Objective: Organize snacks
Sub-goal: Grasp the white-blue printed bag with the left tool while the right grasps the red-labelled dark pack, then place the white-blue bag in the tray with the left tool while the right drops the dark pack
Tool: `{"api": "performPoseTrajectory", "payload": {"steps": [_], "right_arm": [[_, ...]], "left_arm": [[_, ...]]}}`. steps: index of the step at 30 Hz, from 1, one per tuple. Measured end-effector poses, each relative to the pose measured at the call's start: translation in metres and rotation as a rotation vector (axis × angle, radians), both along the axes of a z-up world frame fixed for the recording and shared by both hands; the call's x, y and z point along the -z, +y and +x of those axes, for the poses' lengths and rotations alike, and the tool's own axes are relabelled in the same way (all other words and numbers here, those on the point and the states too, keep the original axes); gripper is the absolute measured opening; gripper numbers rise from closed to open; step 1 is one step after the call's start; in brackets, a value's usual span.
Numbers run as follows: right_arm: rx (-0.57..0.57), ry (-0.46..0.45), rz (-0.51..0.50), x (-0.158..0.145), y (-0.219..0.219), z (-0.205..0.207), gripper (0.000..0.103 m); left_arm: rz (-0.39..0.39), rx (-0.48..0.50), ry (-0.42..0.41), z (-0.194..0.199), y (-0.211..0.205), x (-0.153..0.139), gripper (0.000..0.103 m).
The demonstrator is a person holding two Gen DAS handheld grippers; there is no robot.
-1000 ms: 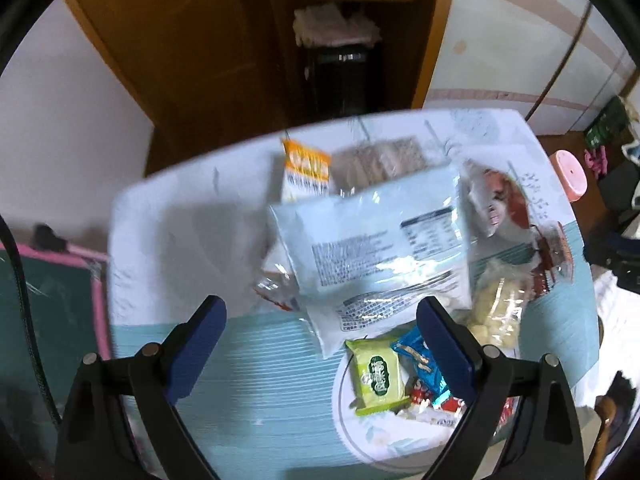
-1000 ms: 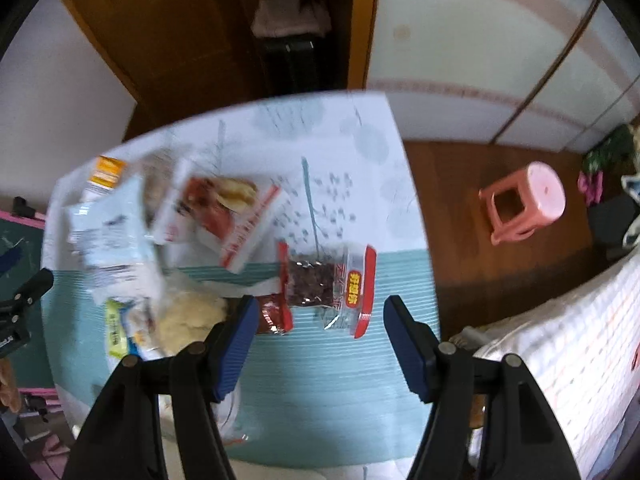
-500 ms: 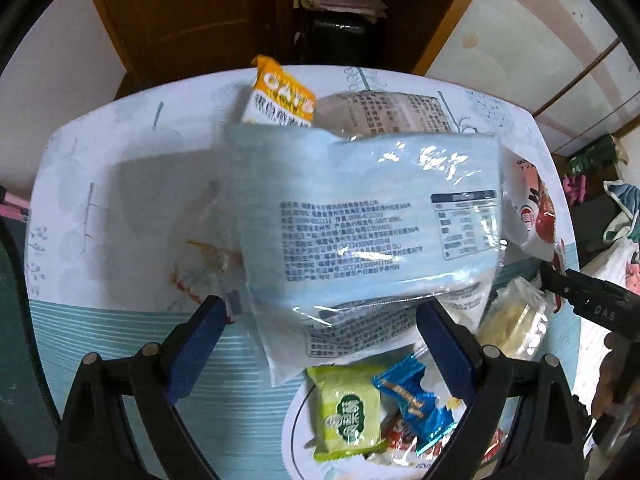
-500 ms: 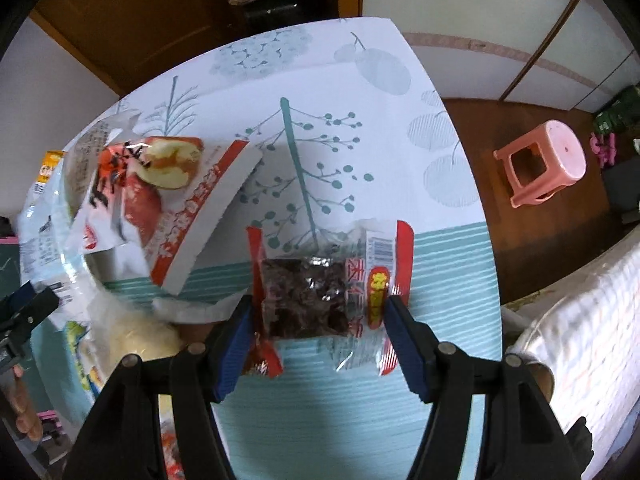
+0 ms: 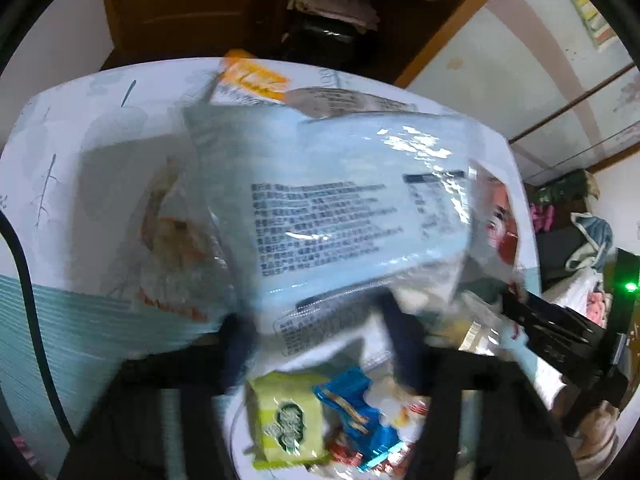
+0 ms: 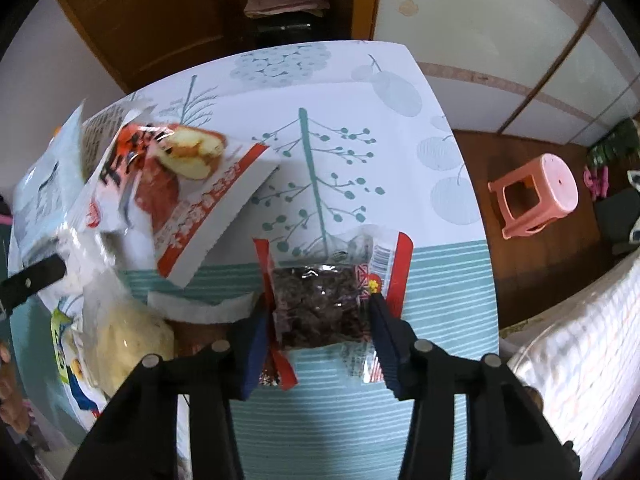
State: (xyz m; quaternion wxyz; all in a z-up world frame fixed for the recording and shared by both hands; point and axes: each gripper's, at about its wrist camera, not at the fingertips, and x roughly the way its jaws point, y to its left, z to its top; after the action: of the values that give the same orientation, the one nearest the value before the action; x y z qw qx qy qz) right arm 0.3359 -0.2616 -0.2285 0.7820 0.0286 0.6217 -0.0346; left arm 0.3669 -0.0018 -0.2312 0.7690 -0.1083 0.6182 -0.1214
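A large pale blue snack bag (image 5: 340,208) lies on the pile of snacks on the table (image 6: 360,140). My left gripper (image 5: 318,342) is blurred and its jaws are closing on the bag's crumpled lower edge, which sits between the pads. In the right wrist view a clear packet of dark dried fruit with red ends (image 6: 320,304) lies on the teal-striped part of the cloth. My right gripper (image 6: 318,330) is closing on it. Both pads press its sides and the red edges buckle upward.
A plate rim (image 5: 240,420) holds a green packet (image 5: 288,424) and a blue packet (image 5: 356,408). An orange packet (image 5: 252,80), a red-and-white bag (image 6: 180,188) and a pale yellow bag (image 6: 128,336) lie nearby. A pink stool (image 6: 536,196) stands on the floor to the right.
Both grippers came down toward the table and their jaws narrowed. The left now pinches the blue bag's lower edge. The right squeezes the dried-fruit packet, whose red ends have folded up.
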Motion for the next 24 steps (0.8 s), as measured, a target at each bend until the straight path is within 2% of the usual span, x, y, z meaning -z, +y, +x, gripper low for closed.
{"api": "performPoseTrajectory", "payload": {"steps": [2,6,7,12,18,24], "right_arm": [[-0.016,-0.010,-0.005,-0.002,0.002,-0.005,0.042],[-0.048,-0.040,-0.012,-0.010,0.010,-0.014,0.042],[-0.052,-0.053,-0.012,-0.014,0.012,-0.017,0.042],[-0.066,-0.104,-0.002,-0.037,0.019,-0.030,0.041],[-0.086,-0.182,0.022,-0.081,0.022,-0.051,0.041],[-0.109,-0.294,0.061,-0.141,0.028,-0.088,0.041]], "left_arm": [[0.001,0.004,-0.001,-0.005,-0.001,-0.003,0.029],[0.057,0.022,-0.045,-0.018,-0.002,-0.014,0.019],[0.064,0.020,-0.056,-0.021,-0.001,-0.018,0.010],[0.066,0.018,-0.138,-0.040,0.005,-0.054,0.006],[0.070,0.031,-0.243,-0.069,0.011,-0.111,0.005],[0.021,0.067,-0.390,-0.131,0.023,-0.195,0.005]]}}
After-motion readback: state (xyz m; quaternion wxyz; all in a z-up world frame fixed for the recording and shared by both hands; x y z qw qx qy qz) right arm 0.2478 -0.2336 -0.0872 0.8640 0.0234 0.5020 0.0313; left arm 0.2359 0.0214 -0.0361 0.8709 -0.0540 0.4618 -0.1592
